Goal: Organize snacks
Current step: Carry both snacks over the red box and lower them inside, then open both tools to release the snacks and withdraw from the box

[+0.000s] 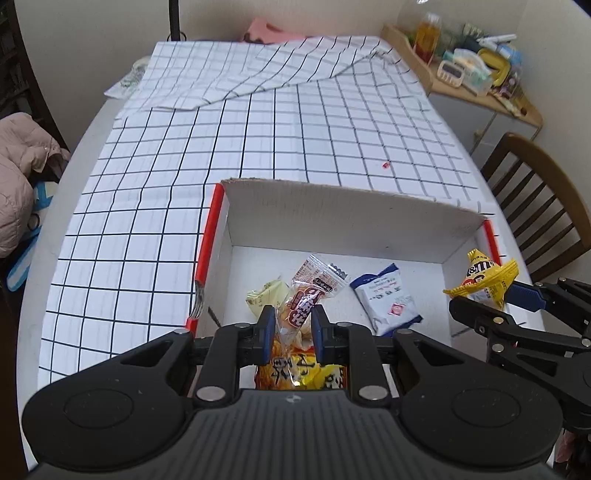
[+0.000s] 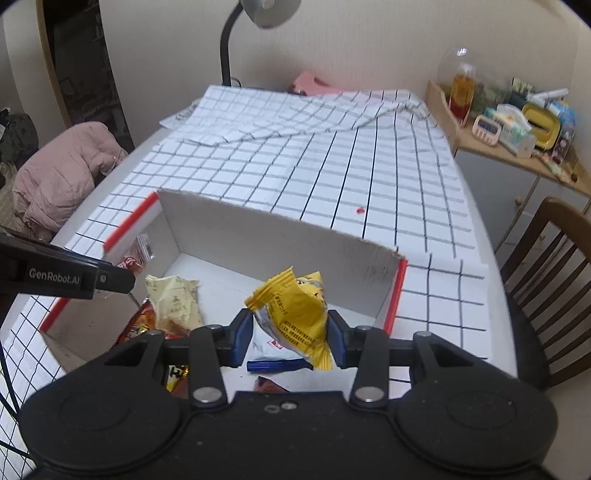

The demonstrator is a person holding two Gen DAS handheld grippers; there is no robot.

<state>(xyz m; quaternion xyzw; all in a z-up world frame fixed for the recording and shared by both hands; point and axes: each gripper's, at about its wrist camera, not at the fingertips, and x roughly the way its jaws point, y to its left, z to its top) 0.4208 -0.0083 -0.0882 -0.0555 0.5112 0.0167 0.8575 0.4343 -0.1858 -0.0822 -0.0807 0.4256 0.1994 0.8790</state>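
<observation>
Overhead, both my grippers hang above the open cardboard box (image 1: 343,218) on the checked tabletop (image 1: 258,140). My left gripper (image 1: 293,334) has its fingers (image 1: 266,332) pinched tight on a clear-wrapped snack packet with red lettering (image 1: 306,295), whose top sticks up past the fingertips. My right gripper (image 2: 290,338) has its fingers (image 2: 242,336) partly closed, pressing both sides of a crumpled yellow candy bag (image 2: 295,314). Down on the box floor lie a pale yellow packet (image 1: 267,295), a white-and-blue packet (image 1: 384,299) and an orange bag with yellow print (image 1: 299,373) at the near wall. A wooden chair (image 2: 546,280) stands at the tabletop's right edge, a lamp (image 2: 258,14) at the far end.
</observation>
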